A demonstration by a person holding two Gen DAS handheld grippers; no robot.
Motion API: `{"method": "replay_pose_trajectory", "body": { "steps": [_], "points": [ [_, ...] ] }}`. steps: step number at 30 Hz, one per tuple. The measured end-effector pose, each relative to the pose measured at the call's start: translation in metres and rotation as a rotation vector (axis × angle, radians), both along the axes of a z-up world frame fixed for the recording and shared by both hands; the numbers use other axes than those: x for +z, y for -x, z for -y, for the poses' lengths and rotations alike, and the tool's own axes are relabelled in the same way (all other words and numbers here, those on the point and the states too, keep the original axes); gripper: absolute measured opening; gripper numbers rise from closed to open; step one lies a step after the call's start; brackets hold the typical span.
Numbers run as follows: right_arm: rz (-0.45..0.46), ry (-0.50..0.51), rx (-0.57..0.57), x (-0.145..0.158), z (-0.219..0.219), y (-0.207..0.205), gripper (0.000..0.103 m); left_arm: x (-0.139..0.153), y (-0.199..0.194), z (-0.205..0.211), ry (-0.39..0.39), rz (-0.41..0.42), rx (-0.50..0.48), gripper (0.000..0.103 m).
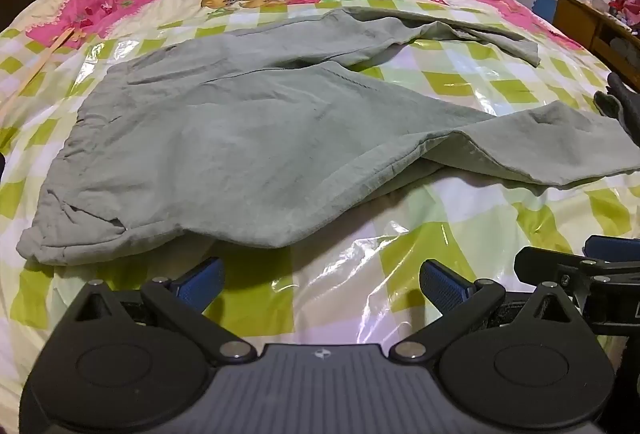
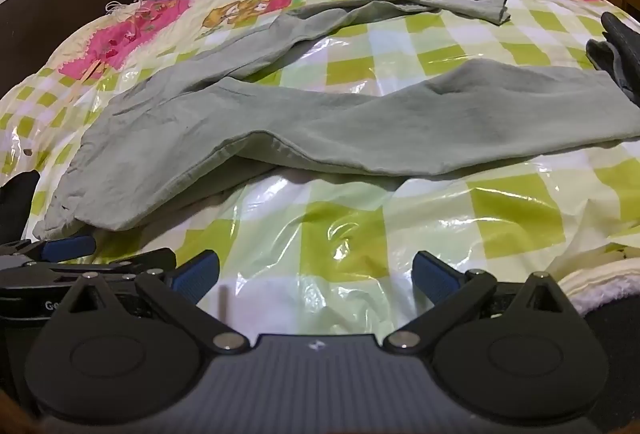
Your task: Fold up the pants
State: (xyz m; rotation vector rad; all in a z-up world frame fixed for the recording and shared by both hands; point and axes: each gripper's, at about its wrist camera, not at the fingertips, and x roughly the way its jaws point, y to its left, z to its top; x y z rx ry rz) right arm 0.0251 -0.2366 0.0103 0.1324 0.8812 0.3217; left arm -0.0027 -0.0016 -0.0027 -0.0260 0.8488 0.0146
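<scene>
Green pants (image 1: 224, 129) lie spread on the bed (image 1: 340, 298), legs splayed right.
Left tongs (image 1: 320, 284) and right tongs (image 2: 316, 276) gape empty at the near edge; pinch waistband left, cuff right, then lay near leg over far leg.

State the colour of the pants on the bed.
Pale sage green, plain, no pattern. The pants show best in the left wrist view.

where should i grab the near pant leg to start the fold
Probably at its cuff, the free end of the near leg, coming in from the right with the right gripper. The pants lie flat with legs splayed apart, so that end should lift and carry over onto the far leg. Both grippers are open and empty.
</scene>
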Motion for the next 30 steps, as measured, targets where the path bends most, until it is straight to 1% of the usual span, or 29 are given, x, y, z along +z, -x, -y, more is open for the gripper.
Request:
{"method": "replay_pose_trajectory", "body": {
  "steps": [4, 7, 30],
  "points": [
    [-0.003, 0.002, 0.002, -0.0003, -0.0002, 0.0, 0.102, -0.0055, -0.0008, -0.0005, 0.008, -0.011, -0.007, 0.103],
    [-0.001, 0.006, 0.003, -0.0019, -0.0004, 0.0015, 0.102, -0.0009, -0.0034, 0.0009, 0.009, -0.023, -0.007, 0.103],
    [-0.01, 0.015, 0.01, -0.0036, -0.0025, -0.0019, 0.102, -0.0024, -0.0027, 0.0042, -0.001, -0.03, -0.027, 0.103]
  ]
}}
